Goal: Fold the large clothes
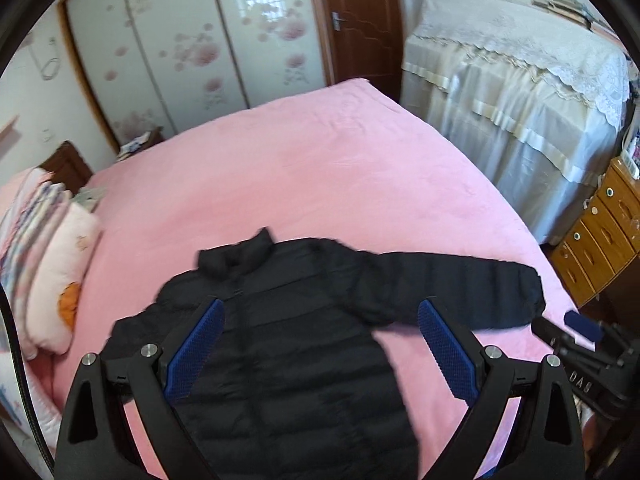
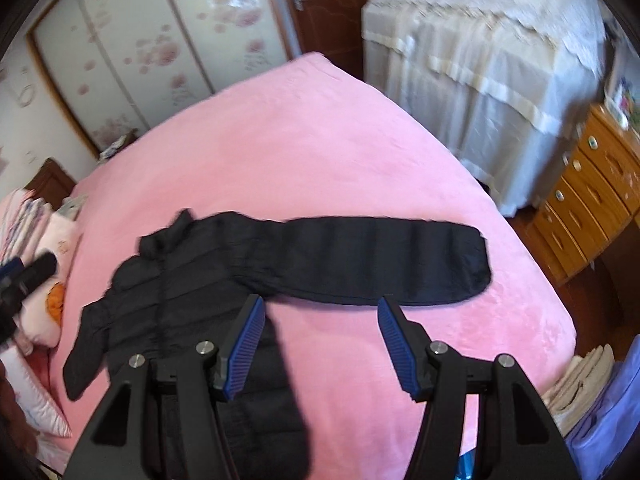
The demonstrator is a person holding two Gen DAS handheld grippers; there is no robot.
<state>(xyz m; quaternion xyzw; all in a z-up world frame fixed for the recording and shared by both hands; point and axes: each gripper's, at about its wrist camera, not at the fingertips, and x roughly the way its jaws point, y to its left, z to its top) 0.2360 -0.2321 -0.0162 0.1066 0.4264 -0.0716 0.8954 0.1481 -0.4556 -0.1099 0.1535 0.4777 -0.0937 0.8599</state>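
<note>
I see a black puffer jacket [image 1: 288,344] lying flat on the pink bed [image 1: 320,168], collar toward twelve o'clock, front zipped.

Through the left wrist camera, my left gripper [image 1: 320,344] hangs over the jacket's body with its jaws spread wide and nothing between the blue pads [image 1: 196,344]; only cloth lies below them, untouched. The jacket's one sleeve [image 1: 460,288] runs out toward three o'clock. At four o'clock this view catches the tip of my right gripper [image 1: 582,326] beyond the sleeve's cuff. A dark wooden door [image 1: 360,16] stands at twelve o'clock.

Through the right wrist camera, the right gripper [image 2: 320,344] hovers over bare pink bedding just below the outstretched sleeve [image 2: 380,260], jaws released and empty. This view alone shows the other sleeve [image 2: 86,354], bent down along the jacket [image 2: 192,280] at eight o'clock, and a stack of pale folded cloth [image 2: 584,384] at four o'clock. My left gripper [image 2: 28,272] pokes in at nine o'clock, too little of it there to judge.

Both views show pillows [image 1: 60,272] at nine o'clock, the flowered wardrobe [image 1: 180,40] at eleven, and wooden drawers [image 2: 592,200] at three.
</note>
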